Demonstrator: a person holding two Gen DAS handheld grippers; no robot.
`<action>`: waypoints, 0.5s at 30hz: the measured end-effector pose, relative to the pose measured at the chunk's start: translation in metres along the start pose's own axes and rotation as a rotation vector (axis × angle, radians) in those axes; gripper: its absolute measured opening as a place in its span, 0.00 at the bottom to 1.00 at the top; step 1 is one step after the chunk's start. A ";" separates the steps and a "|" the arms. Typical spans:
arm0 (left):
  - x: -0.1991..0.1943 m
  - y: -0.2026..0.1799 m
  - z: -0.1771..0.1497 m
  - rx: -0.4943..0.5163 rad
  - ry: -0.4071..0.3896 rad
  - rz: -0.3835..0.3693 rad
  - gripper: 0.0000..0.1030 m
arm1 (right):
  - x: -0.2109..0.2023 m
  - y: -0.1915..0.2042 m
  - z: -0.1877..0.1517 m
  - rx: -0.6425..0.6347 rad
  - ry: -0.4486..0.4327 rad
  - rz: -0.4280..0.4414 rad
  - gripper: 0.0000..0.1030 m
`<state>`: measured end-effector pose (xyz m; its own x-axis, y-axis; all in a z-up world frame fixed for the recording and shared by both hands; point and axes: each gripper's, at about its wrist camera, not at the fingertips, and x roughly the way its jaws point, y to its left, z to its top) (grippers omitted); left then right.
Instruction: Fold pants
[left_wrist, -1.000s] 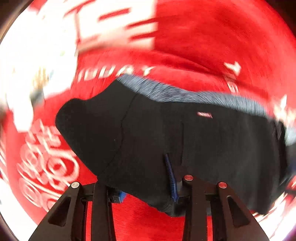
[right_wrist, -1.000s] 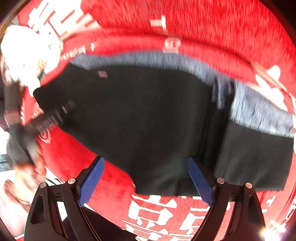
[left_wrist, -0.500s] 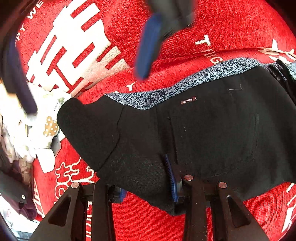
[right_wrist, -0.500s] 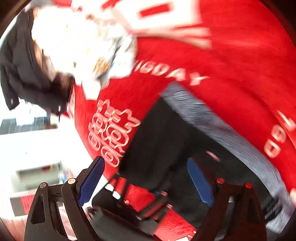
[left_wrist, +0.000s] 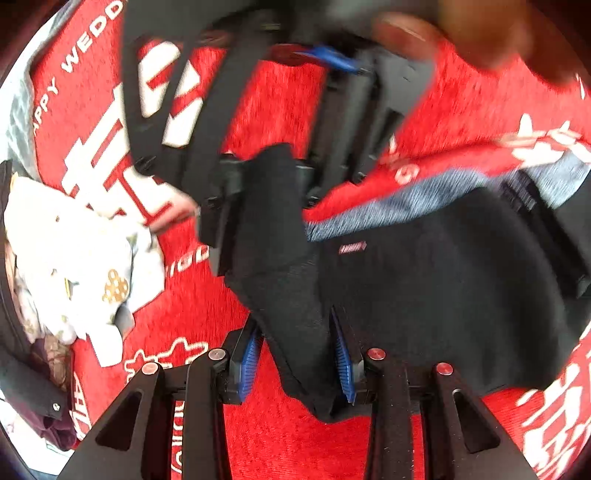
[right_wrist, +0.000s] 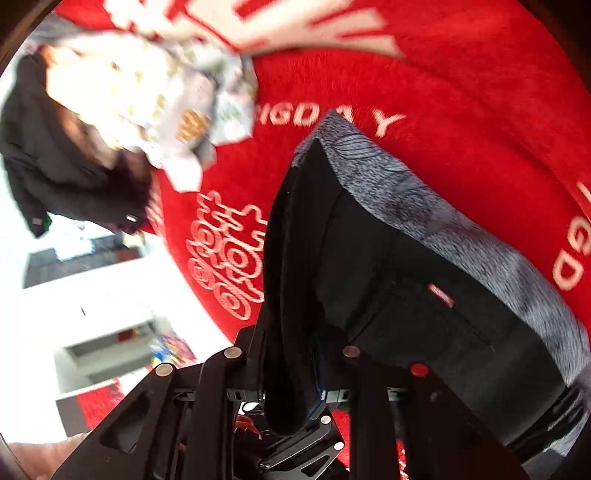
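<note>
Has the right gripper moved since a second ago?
Yes. Its view then faced the middle of the pants; now it sits at their end nearer the white cloth, jaws closing on the black fabric.

We see the left gripper (left_wrist: 297, 360) pinching a fold of the black pants (left_wrist: 424, 295) between its blue pads. The right gripper (left_wrist: 264, 192), jaws closing, clamps the same fold farther up. Pants rest on the red cloth (left_wrist: 280, 96); white garment (left_wrist: 74, 258) at its left edge.
</note>
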<state>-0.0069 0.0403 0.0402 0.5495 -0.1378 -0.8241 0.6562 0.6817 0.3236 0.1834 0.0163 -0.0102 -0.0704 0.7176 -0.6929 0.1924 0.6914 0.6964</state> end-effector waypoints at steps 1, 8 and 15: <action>-0.009 -0.002 0.007 -0.003 -0.016 -0.007 0.36 | -0.014 -0.004 -0.010 0.001 -0.035 0.033 0.21; -0.067 -0.032 0.051 0.021 -0.125 -0.063 0.36 | -0.097 -0.030 -0.071 0.016 -0.263 0.184 0.21; -0.111 -0.106 0.089 0.124 -0.223 -0.175 0.36 | -0.183 -0.087 -0.160 0.087 -0.480 0.249 0.21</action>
<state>-0.0910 -0.0804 0.1387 0.5134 -0.4094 -0.7542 0.8015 0.5428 0.2510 0.0231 -0.1617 0.0861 0.4384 0.7253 -0.5308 0.2282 0.4813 0.8463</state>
